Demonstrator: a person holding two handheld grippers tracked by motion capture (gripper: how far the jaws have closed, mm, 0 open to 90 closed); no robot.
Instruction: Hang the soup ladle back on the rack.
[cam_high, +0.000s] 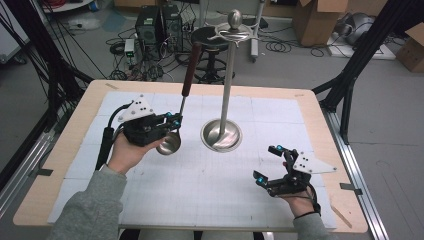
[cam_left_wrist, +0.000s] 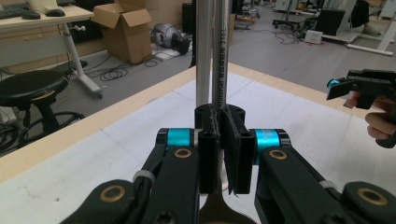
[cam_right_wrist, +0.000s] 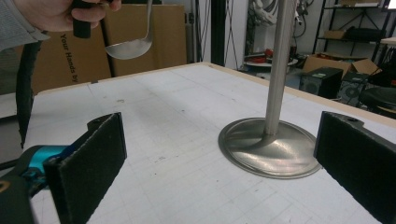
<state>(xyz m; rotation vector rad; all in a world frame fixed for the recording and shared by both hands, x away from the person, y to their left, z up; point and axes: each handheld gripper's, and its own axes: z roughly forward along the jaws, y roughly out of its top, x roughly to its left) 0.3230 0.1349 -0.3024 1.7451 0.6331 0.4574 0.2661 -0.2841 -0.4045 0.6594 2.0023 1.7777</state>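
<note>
One ladle (cam_high: 172, 134) is held by the left gripper (cam_high: 170, 121), whose jaws are pressed shut on its thin metal stem, just above the bowl. The ladle stands almost upright, its dark red handle leaning a little toward the stand (cam_high: 222, 134). The stand is the tall metal pole with a round base and hooks at the top. The ladle hangs just to the left of the stand's base, off the table (cam_high: 200, 190). I think the handle's top must go up and right to reach a hook. The right gripper (cam_high: 270, 165) waits near the stand's base, on its right, wide open and holding nothing.
</note>
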